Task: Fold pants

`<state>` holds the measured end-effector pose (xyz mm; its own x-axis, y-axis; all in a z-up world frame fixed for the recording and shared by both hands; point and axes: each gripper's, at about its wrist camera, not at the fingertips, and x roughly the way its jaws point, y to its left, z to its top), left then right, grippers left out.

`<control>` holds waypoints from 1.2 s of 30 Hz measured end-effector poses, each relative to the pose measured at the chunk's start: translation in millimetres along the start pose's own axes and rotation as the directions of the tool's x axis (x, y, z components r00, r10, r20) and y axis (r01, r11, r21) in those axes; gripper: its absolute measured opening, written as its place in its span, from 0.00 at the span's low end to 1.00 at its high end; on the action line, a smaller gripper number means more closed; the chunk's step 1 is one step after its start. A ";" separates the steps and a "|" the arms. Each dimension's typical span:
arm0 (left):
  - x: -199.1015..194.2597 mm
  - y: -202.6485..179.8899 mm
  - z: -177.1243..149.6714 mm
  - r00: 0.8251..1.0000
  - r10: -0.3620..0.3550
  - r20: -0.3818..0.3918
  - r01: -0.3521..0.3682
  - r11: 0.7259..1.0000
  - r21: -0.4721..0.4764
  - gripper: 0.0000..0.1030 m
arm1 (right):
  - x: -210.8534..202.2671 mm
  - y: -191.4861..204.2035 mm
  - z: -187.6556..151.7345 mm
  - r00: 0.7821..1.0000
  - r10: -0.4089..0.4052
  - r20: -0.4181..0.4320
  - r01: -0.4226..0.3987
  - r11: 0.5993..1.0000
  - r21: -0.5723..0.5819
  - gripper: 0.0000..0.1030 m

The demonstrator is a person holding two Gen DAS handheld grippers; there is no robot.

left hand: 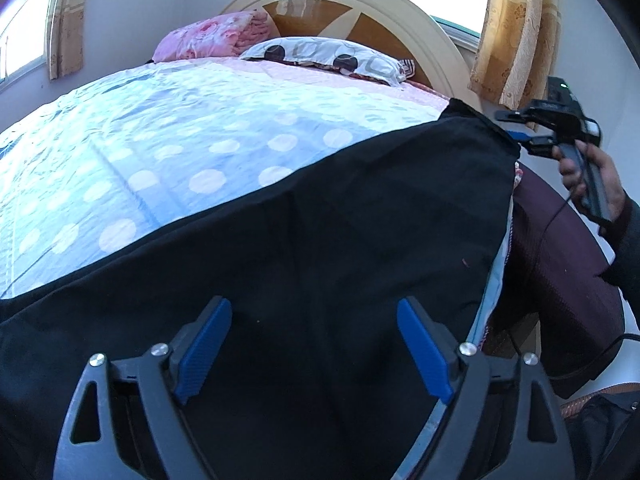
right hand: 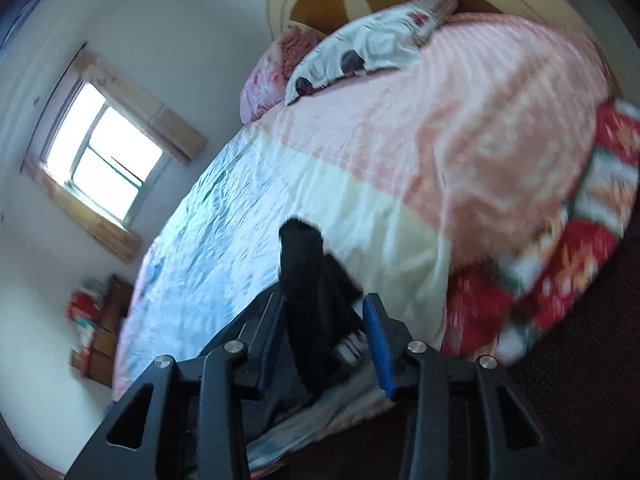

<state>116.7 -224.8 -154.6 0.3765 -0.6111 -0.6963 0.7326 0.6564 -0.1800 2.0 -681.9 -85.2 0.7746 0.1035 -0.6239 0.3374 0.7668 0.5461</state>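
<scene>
Black pants (left hand: pixel 320 220) lie spread across the near part of the bed. My left gripper (left hand: pixel 314 320) hovers just above the dark cloth, open and empty, its blue pads (left hand: pixel 204 352) wide apart. My right gripper (left hand: pixel 520 136) shows at the right of the left wrist view, at the pants' far right corner. In the blurred right wrist view a bunch of black cloth (right hand: pixel 316 276) sits between the right gripper's (right hand: pixel 324 308) partly open fingers; whether it is pinched I cannot tell.
The bed has a blue dotted sheet (left hand: pixel 160 140) and a pink section (right hand: pixel 460 120). A patterned pillow (left hand: pixel 332 56) and pink folded blanket (left hand: pixel 212 36) lie by the headboard (left hand: pixel 380 12). A red patterned quilt (right hand: pixel 560 260) hangs off the bed's right side.
</scene>
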 end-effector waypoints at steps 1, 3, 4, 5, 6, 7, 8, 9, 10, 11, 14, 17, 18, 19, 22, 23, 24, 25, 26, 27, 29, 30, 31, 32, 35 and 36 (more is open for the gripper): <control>-1.2 0.6 -0.9 1.000 -0.001 0.001 0.001 1.000 -0.004 0.85 | 5.5 -0.5 4.7 1.000 -0.005 -0.009 0.005 1.000 -0.007 0.45; -1.7 1.8 -1.7 1.000 -0.001 0.003 0.001 1.000 -0.012 0.85 | 23.4 -3.0 11.3 0.994 0.045 -0.095 -0.047 0.999 -0.014 0.51; -2.3 1.8 -2.7 1.000 0.000 0.004 0.000 1.000 -0.012 0.85 | 33.3 -4.9 13.2 0.989 0.052 -0.138 -0.054 0.998 -0.016 0.51; -2.4 1.6 -3.4 1.000 0.002 0.005 -0.002 1.000 -0.011 0.85 | 36.2 -5.1 13.9 0.989 0.048 -0.137 -0.053 0.998 -0.036 0.51; -2.7 1.6 -4.4 1.000 0.005 0.004 -0.005 1.000 -0.009 0.85 | 36.8 -2.1 15.2 0.990 0.047 -0.130 -0.057 0.996 -0.072 0.51; -2.7 1.1 -4.2 1.000 0.011 0.003 -0.011 1.000 -0.007 0.85 | 37.7 0.2 15.7 0.989 0.044 -0.138 -0.058 0.994 -0.097 0.51; -3.0 1.4 -4.1 1.000 0.020 0.003 -0.020 1.000 -0.009 0.85 | 38.2 1.6 15.8 0.989 0.044 -0.144 -0.060 0.992 -0.110 0.51; -3.3 1.5 -4.3 1.000 0.030 0.003 -0.030 0.999 -0.014 0.85 | 38.0 2.2 14.7 0.986 0.056 -0.154 -0.074 0.991 -0.113 0.51; -2.7 2.7 -3.3 0.999 0.047 0.003 -0.047 0.999 -0.024 0.85 | 38.1 4.0 12.4 0.984 0.068 -0.167 -0.089 0.989 -0.122 0.51; -2.4 4.8 -2.9 0.998 0.057 0.003 -0.057 0.998 -0.037 0.85 | 38.0 8.0 8.7 0.982 0.070 -0.175 -0.096 0.985 -0.144 0.51; 3.1 4.8 -0.6 0.996 0.087 -0.005 -0.087 0.995 -0.044 0.85 | 38.1 17.0 -0.9 0.986 0.023 -0.166 -0.061 0.973 -0.224 0.42; 5.5 -1.8 1.6 0.993 0.113 -0.017 -0.113 0.993 -0.013 0.87 | 38.2 16.5 -1.9 0.987 0.030 -0.157 -0.064 0.974 -0.216 0.18; 4.8 -2.2 1.7 0.994 0.110 -0.018 -0.111 0.994 -0.013 0.87 | 34.8 18.6 -3.1 0.987 0.047 -0.154 -0.080 0.974 -0.213 0.15; 3.7 -1.8 1.8 0.995 0.103 -0.018 -0.103 0.994 -0.018 0.87 | 29.8 24.2 -5.6 0.989 0.044 -0.140 -0.077 0.968 -0.239 0.14; 1.1 0.9 0.5 0.996 0.091 -0.017 -0.091 0.995 -0.039 0.87 | 21.1 41.0 -11.0 0.991 0.047 -0.124 -0.082 0.954 -0.289 0.10; 0.0 1.1 0.3 0.996 0.086 -0.016 -0.087 0.995 -0.043 0.87 | 16.7 46.0 -13.3 0.993 0.045 -0.110 -0.077 0.950 -0.301 0.10; -0.6 0.5 0.5 0.996 0.084 -0.016 -0.085 0.995 -0.045 0.87 | 11.5 52.7 -15.1 0.995 0.046 -0.088 -0.071 0.948 -0.312 0.09; -2.0 0.4 0.5 0.997 0.080 -0.013 -0.080 0.996 -0.049 0.87 | 6.8 58.1 -16.1 0.995 0.062 -0.076 -0.082 0.946 -0.312 0.09; -4.5 0.8 -0.3 0.998 0.070 -0.008 -0.070 0.996 -0.056 0.87 | 0.8 67.0 -17.8 0.994 0.089 -0.067 -0.106 0.944 -0.311 0.09; -6.5 2.2 -0.2 0.998 0.056 -0.003 -0.056 0.996 -0.068 0.87 | -5.1 79.0 -20.1 0.992 0.113 -0.058 -0.125 0.939 -0.319 0.09; -9.6 5.9 -0.1 1.000 0.028 0.009 -0.027 0.995 -0.097 0.87 | -11.5 106.3 -26.6 0.989 0.139 -0.053 -0.149 0.928 -0.343 0.09; -12.0 8.8 -0.5 1.000 0.013 0.019 -0.011 0.993 -0.116 0.87 | -13.0 123.2 -32.4 0.987 0.153 -0.057 -0.163 0.920 -0.356 0.09; -15.4 12.8 -1.3 1.000 -0.003 0.031 0.007 0.990 -0.139 0.87 | -11.8 138.2 -38.1 0.983 0.169 -0.068 -0.182 0.915 -0.360 0.09; -19.6 17.9 -2.8 0.999 -0.021 0.043 0.028 0.985 -0.167 0.87 | -9.3 155.0 -46.1 0.978 0.190 -0.089 -0.209 0.907 -0.366 0.09; -36.6 34.2 -10.6 0.993 -0.076 0.093 0.097 0.964 -0.247 0.87 | 8.9 207.0 -78.7 0.957 0.234 -0.169 -0.284 0.871 -0.401 0.09; -42.8 39.8 -13.9 0.991 -0.082 0.107 0.109 0.957 -0.269 0.87 | 19.9 223.4 -91.9 0.950 0.238 -0.204 -0.303 0.861 -0.408 0.09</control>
<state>121.9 -166.4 -141.6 0.3733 -0.7068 -0.6009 0.5895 0.6808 -0.4347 43.7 -450.4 -27.0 0.7066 0.4100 -0.5767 -0.1623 0.8872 0.4318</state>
